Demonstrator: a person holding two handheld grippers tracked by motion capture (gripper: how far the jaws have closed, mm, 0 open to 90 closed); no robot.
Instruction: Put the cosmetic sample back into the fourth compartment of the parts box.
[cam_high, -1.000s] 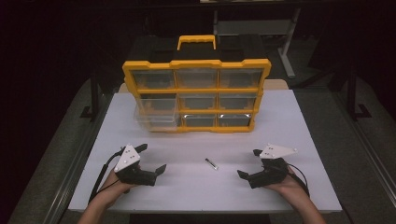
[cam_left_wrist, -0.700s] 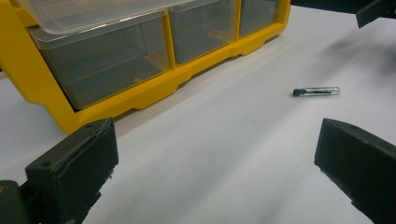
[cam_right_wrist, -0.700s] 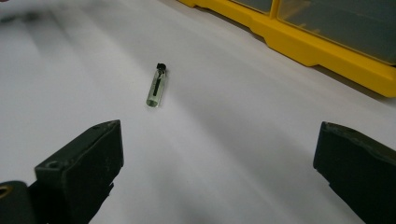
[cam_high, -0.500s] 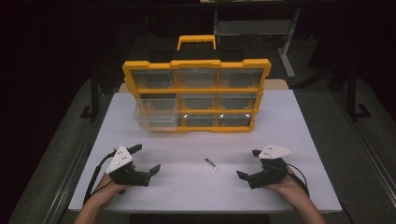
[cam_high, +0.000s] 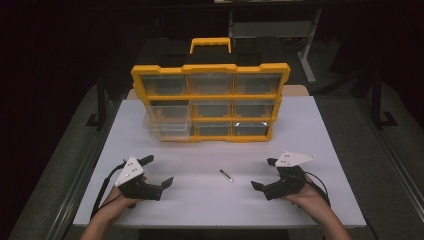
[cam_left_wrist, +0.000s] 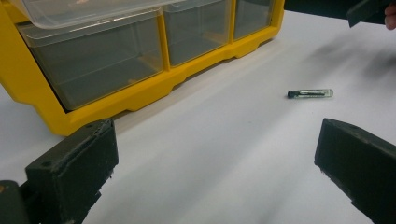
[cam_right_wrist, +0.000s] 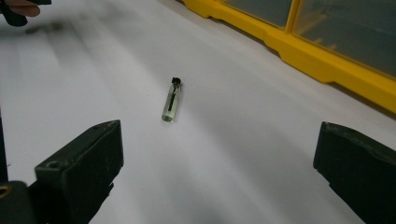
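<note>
A small clear glass vial with a black cap lies flat on the white table, between my two grippers. My left gripper is open and rests near the front left, with the vial ahead of its jaws and to the right. My right gripper is open too, at the front right, and the vial lies ahead of it, slightly left. Neither gripper holds anything. Between the open left gripper jaws is bare table, and the same goes for the right gripper.
A yellow organizer with clear drawers and a top handle stands upright at the back middle of the table. Its middle-left drawer is pulled out a little. Dark floor surrounds the table.
My left gripper has shifted slightly to the left. The right gripper and the vial have stayed put.
</note>
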